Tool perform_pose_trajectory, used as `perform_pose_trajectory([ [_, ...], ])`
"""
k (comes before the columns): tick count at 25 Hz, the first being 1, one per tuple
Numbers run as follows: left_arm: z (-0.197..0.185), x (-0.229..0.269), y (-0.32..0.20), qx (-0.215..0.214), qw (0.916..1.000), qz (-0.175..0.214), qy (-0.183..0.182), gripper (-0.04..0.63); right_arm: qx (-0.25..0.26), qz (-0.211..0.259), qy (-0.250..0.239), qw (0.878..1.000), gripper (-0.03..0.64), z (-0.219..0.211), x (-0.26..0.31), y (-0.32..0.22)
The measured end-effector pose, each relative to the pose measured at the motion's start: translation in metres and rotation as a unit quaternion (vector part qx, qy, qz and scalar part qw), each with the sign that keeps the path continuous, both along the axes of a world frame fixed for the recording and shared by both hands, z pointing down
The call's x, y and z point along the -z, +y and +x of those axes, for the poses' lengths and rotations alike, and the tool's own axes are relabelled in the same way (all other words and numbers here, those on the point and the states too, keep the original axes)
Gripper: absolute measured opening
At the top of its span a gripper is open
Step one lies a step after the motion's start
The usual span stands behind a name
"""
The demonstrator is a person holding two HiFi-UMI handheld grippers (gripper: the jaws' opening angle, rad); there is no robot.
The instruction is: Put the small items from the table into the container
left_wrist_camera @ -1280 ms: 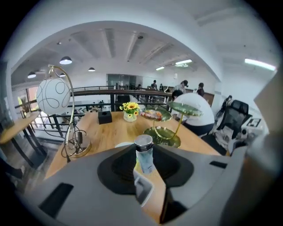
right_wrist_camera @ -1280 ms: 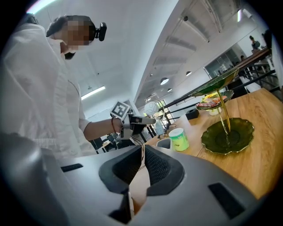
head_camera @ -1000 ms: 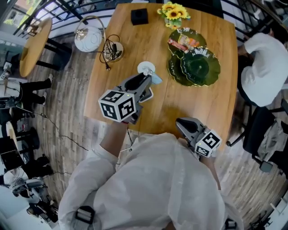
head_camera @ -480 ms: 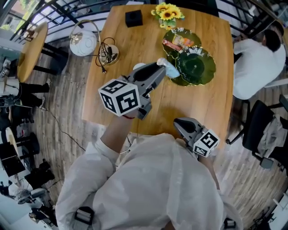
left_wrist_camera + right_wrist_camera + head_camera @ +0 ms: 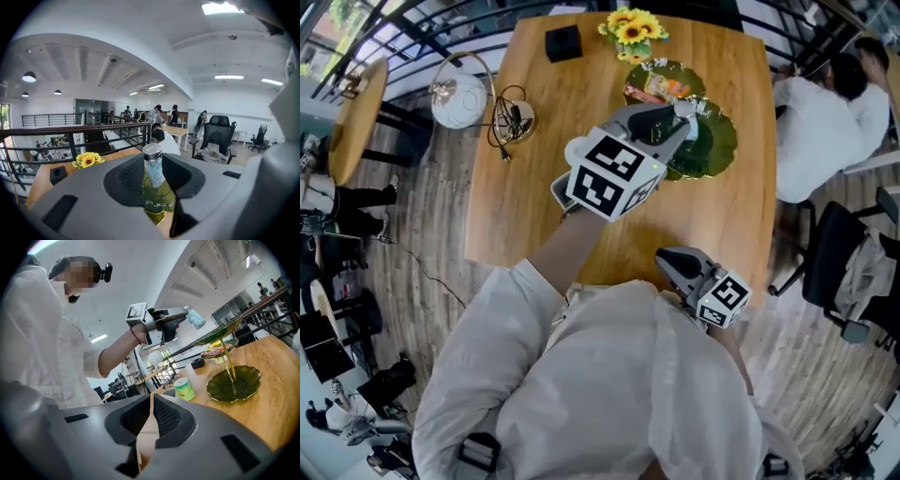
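Small clear bottle with a silver cap and pale blue label [image 5: 687, 120] is the thing now in hand. In the head view it sticks out from the tips of the left claw [image 5: 673, 122], which grasps it. Just under and beyond those tips lies the green glass tiered dish [image 5: 724, 150], the container, on the wooden table [image 5: 572, 103]. The right claw [image 5: 667, 260] rests low near the table's close edge, well apart from both.

In the left gripper view the bottle stands upright between the two dark pads, cap up and a little tilted. The pads hold it by the lower body, and green glass shows directly below them.

In the right gripper view this claw is clenched and empty, with only the table visible past its pads. A small green and white round can [image 5: 184, 389] stands just ahead of its tips. The bottle is far ahead and high above it, at the edge of the top plate of the dish.

My judgement on the risk: the plates are shallow and sit on a thin gold stem. If the bottle is released upright from a height, it may tip, roll over the wavy rim and fall. A push from the jaws could also rock the whole dish.
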State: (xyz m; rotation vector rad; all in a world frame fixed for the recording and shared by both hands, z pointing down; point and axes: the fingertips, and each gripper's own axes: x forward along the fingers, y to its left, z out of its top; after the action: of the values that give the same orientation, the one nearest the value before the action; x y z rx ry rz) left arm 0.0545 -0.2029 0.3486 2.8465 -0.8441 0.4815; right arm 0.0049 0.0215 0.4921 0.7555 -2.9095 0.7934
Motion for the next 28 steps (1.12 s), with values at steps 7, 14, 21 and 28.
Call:
perform_pose_trajectory([
  [7, 0.028, -0.023, -0.005, -0.029, 0.9942, 0.043, -0.094, 0.118, -0.011, -0.002, -0.002, 1.000, 0.015, 0.008, 0.000, -0.001],
  [14, 0.037, -0.044, -0.003, -0.048, 0.9888, 0.051, -0.131, 0.123, -0.010, -0.004, -0.001, 1.000, 0.015, 0.007, -0.002, -0.002],
  [21, 0.042, -0.051, -0.001, -0.053, 0.9858, 0.057, -0.149, 0.129, -0.011, -0.004, -0.002, 1.000, 0.015, 0.011, -0.001, 0.000],
  [28, 0.045, -0.044, -0.002, -0.046, 0.9910, 0.050, -0.116, 0.161, -0.008, -0.003, -0.002, 1.000, 0.015, 0.012, 0.000, 0.002],
])
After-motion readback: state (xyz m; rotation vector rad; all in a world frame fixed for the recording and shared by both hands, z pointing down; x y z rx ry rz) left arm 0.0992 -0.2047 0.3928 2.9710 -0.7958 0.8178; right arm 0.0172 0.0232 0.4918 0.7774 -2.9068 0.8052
